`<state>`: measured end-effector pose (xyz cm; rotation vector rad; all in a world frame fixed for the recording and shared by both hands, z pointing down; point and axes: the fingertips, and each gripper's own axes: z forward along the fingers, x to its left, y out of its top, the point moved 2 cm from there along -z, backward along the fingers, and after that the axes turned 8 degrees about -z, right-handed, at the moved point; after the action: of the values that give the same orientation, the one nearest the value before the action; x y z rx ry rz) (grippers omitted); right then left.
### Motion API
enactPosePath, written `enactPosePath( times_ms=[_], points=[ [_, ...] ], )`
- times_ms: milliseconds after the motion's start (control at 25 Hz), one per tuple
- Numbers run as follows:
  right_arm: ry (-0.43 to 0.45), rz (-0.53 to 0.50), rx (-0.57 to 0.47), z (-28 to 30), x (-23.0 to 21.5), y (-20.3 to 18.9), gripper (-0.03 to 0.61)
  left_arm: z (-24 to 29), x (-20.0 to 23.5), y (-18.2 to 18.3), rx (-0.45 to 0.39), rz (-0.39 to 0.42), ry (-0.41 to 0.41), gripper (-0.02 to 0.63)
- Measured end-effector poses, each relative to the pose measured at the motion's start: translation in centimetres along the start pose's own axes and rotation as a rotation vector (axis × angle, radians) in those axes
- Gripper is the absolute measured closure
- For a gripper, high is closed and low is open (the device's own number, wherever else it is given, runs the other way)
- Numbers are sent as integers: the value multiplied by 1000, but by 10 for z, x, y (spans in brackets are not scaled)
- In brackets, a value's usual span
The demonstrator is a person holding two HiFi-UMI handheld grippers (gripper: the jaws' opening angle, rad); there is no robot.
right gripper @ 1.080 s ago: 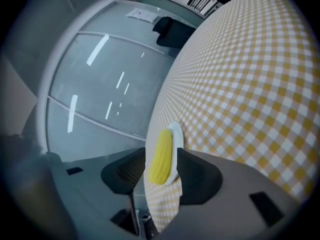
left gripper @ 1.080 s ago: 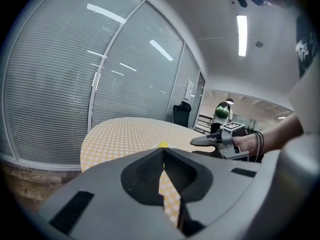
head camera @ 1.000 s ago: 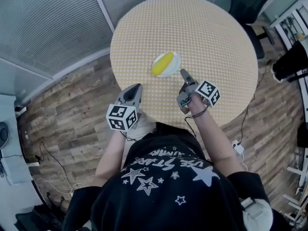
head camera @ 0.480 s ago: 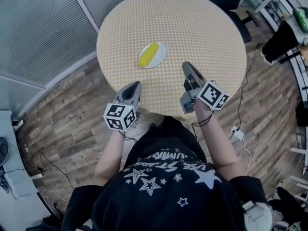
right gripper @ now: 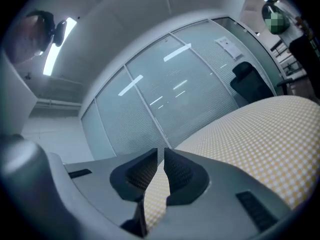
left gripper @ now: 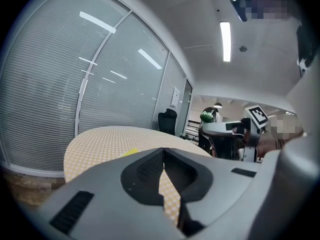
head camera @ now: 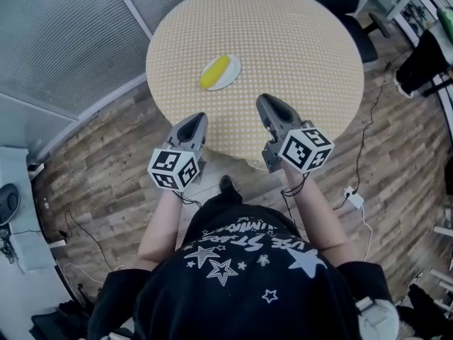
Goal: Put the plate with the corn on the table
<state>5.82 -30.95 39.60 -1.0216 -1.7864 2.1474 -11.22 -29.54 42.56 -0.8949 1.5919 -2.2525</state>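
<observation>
A small white plate (head camera: 221, 74) with a yellow corn cob (head camera: 214, 70) rests on the round dotted table (head camera: 297, 41), left of its middle. Both grippers hover at the table's near edge, well short of the plate. My left gripper (head camera: 197, 118) is shut and holds nothing; in its own view the jaws (left gripper: 163, 150) meet, with the corn (left gripper: 131, 153) a yellow sliver beyond. My right gripper (head camera: 262, 100) has just closed its jaws with nothing between them; its own view shows the tips (right gripper: 160, 151) almost touching over the table (right gripper: 260, 129).
A black office chair (head camera: 354, 6) stands behind the table. Glass walls with blinds (head camera: 64, 41) run along the left. On the wooden floor at the right lie a cable and a white adapter (head camera: 354, 198). The right gripper's marker cube (left gripper: 256, 115) shows in the left gripper view.
Both grippers have pulled back from the plate toward the person. The right gripper, open beside the plate before, has rolled and closed. The plate stays on the table.
</observation>
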Motion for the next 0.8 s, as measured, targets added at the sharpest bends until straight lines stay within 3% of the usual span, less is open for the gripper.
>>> enactPosePath(
  times_ms=[120, 400, 800],
  points=[
    [14, -148, 16, -26, 13, 4, 523, -10, -33, -1, -19, 10, -2, 606],
    [33, -329, 24, -94, 35, 4, 523, -42, -110, -16, -44, 57, -18, 606],
    [35, -712, 6, -173, 97, -5, 523, -103, -174, -51, -78, 74, 27, 606]
  ],
)
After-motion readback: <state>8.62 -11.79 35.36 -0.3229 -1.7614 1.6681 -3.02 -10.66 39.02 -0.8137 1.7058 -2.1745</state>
